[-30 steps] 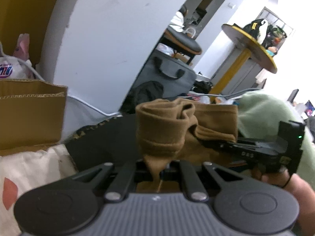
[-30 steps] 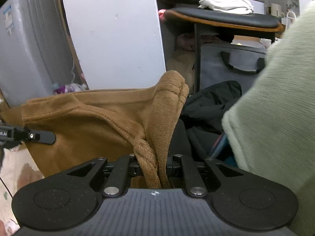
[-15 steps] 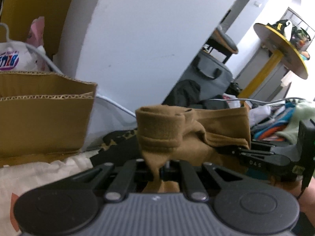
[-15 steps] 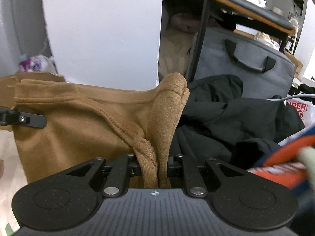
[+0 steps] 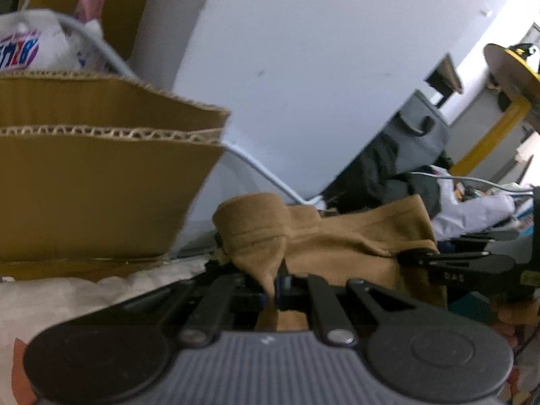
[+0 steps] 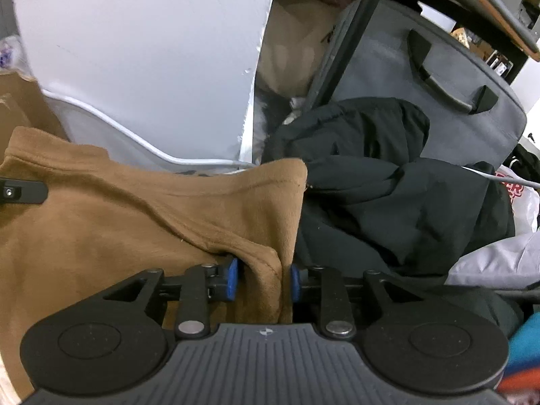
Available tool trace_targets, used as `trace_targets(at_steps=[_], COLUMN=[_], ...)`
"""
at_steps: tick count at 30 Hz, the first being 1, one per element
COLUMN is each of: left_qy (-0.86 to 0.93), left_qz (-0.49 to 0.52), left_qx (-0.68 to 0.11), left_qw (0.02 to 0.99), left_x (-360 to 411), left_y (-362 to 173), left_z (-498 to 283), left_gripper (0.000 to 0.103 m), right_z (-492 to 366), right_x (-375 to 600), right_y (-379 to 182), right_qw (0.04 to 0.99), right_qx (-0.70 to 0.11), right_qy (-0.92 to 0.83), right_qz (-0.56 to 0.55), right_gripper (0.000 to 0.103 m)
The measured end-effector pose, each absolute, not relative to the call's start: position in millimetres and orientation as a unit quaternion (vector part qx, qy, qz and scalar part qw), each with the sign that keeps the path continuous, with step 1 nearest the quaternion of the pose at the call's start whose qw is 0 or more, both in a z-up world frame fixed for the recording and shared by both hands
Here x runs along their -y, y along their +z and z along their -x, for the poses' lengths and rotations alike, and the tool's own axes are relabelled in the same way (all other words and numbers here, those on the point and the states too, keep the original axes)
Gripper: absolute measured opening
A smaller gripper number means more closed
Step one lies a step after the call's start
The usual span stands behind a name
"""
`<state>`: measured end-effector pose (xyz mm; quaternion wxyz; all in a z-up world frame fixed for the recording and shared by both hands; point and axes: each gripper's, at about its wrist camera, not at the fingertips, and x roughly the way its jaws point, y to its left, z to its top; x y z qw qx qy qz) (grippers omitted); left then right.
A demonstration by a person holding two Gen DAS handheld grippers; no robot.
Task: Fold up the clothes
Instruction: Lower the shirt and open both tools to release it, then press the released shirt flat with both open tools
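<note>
Mid-fold, judging by the brown garment [image 6: 135, 222] spread low at frame centre: left gripper [image 5: 275, 285] pinched tight on one bunched corner, right gripper [image 6: 261, 278] parted around the other, blue pads [image 6: 232, 278] slack; next, probably freeing that left corner too.

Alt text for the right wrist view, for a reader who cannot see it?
The right gripper, its blue-padded jaws parted, has a fold of a brown garment between them. The left gripper reaches the cloth's far left edge. Behind lie a black jacket, a grey bag and a white panel.
</note>
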<state>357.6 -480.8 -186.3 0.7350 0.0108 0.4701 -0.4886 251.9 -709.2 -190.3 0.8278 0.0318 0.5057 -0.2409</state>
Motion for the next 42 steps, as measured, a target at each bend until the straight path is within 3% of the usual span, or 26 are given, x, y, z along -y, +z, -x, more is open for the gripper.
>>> trace_targets(at_steps=[5,7,8,18,22,30,35,42], left_qy=[-0.463,-0.457,-0.454,-0.473,-0.495,-0.521,-0.513,-0.493], left_qz=[-0.02,-0.022,-0.023,-0.029,-0.031,-0.041,-0.064,-0.088], left_qx=[-0.481,-0.478,-0.476,-0.434,-0.425,-0.44,-0.448,-0.447], left_qw=[0.744,0.75,0.753,0.766,0.757,0.73,0.73,0.741], left_x=[482.2,475.8,472.6,438.2,433.9,449.4,462.8,472.3], left_y=[-189.9,-185.4,-183.1,-148.3,-140.5,-152.7,-171.6,-186.8], left_z=[-368.5,-371.4,-372.8,-362.6,-348.1,-307.6,-305.5,-315.5], left_gripper=[0.023,0.04,0.042,0.041,0.039,0.033,0.027,0.027], right_z=[-268.6,-271.1,-271.5,-239.8,-213.0,-190.6,-209.5,-240.4], right_x=[716.8,716.8,717.5,693.8,673.2,674.2,688.9,725.9], right_y=[-186.5,-180.5,-176.0,-134.2,-149.1,-208.9,-225.4,-229.7], right_qw=[0.809,0.802,0.8,0.845,0.861,0.845,0.838,0.826], right_qx=[-0.539,-0.55,-0.552,-0.47,-0.443,-0.423,-0.423,-0.429], right_qy=[-0.236,-0.235,-0.235,-0.254,-0.248,-0.318,-0.335,-0.354], right_qz=[-0.021,-0.011,-0.008,-0.01,-0.033,-0.076,-0.076,-0.087], right_gripper=[0.037,0.038,0.038,0.037,0.025,0.014,0.012,0.012])
